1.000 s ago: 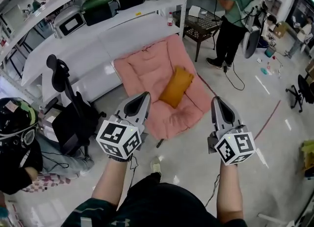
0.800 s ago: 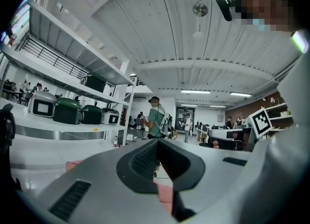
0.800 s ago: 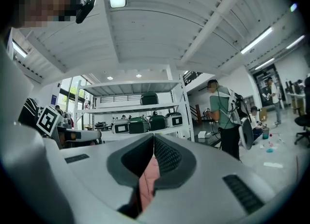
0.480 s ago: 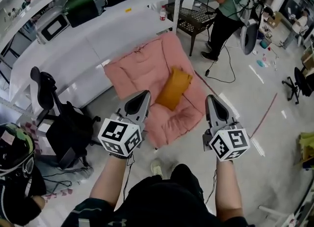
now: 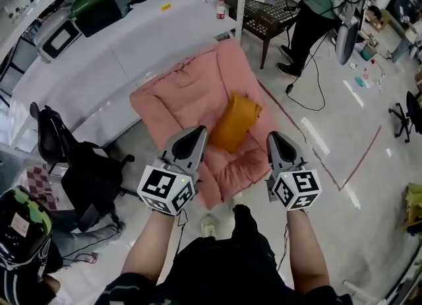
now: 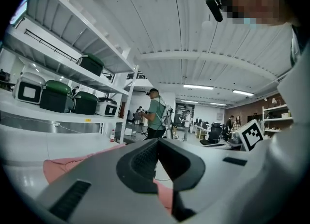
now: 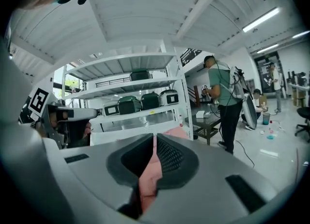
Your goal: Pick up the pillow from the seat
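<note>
Your left gripper hangs over the near edge of the pink quilted fabric seat, jaws together on nothing. The mustard-yellow oblong pillow lies on that seat, just beyond and between both grippers. Your right gripper is likewise closed and empty. This looks like the approach: next, part the jaws and reach for the pillow's near end.

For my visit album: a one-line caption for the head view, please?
A person holds the left gripper and right gripper, both shut, out toward an orange pillow lying on a pink seat.
</note>
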`<action>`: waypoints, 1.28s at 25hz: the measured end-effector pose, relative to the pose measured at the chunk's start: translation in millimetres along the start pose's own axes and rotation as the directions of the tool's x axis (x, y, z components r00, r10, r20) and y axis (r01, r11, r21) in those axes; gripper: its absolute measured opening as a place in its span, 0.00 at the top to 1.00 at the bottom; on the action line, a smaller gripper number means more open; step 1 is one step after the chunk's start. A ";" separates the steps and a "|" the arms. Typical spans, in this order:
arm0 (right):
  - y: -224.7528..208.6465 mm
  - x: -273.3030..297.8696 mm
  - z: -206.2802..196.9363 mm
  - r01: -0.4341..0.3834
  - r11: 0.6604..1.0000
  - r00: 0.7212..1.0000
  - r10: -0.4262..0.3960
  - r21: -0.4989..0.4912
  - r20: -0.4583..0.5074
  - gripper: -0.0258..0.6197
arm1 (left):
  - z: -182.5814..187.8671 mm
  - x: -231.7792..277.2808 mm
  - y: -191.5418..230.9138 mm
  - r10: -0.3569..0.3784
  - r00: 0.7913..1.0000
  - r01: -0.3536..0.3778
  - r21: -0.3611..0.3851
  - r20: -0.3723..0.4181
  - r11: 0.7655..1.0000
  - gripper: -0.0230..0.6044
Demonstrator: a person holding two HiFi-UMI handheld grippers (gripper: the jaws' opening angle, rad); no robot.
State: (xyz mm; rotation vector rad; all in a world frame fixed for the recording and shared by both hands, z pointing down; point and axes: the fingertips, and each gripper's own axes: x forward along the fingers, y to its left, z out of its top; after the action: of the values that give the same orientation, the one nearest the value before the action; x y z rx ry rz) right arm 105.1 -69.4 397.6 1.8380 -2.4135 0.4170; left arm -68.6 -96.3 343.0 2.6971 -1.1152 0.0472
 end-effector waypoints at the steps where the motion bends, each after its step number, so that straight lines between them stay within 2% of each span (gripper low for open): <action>1: -11.2 10.0 -7.6 -0.004 1.000 1.000 0.004 0.002 -0.020 0.95 | -3.4 11.6 1.2 0.005 1.000 -0.005 -0.004 0.003 1.000 0.96; 6: -65.2 61.5 -42.6 -0.022 1.000 0.996 0.022 -0.002 -0.090 0.95 | -27.9 76.9 8.9 0.017 1.000 -0.017 -0.011 0.016 1.000 0.96; 11: -113.0 111.6 -85.5 -0.033 0.999 0.985 0.038 0.038 -0.167 0.94 | -60.0 131.9 21.0 0.036 0.999 -0.036 -0.022 -0.035 0.999 0.96; 14: -137.5 136.8 -116.0 -0.050 0.997 0.974 0.062 0.060 -0.217 0.88 | -79.4 157.7 28.9 0.057 0.996 -0.059 -0.032 -0.065 0.998 0.96; 18: -166.2 174.7 -146.3 -0.070 0.996 0.960 0.082 0.053 -0.269 0.86 | -102.2 191.7 43.8 0.066 0.993 -0.070 -0.038 -0.100 0.997 0.96; 32: -238.4 271.6 -269.3 -0.157 0.988 0.883 0.143 0.006 -0.447 0.77 | -192.4 272.8 82.0 0.070 0.971 -0.093 -0.089 -0.228 0.992 0.96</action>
State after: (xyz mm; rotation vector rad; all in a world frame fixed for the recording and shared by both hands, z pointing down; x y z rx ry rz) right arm 230.4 -310.5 757.1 1.3547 -2.2253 0.7214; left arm 78.5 -300.3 577.3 2.4837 -1.1265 0.2950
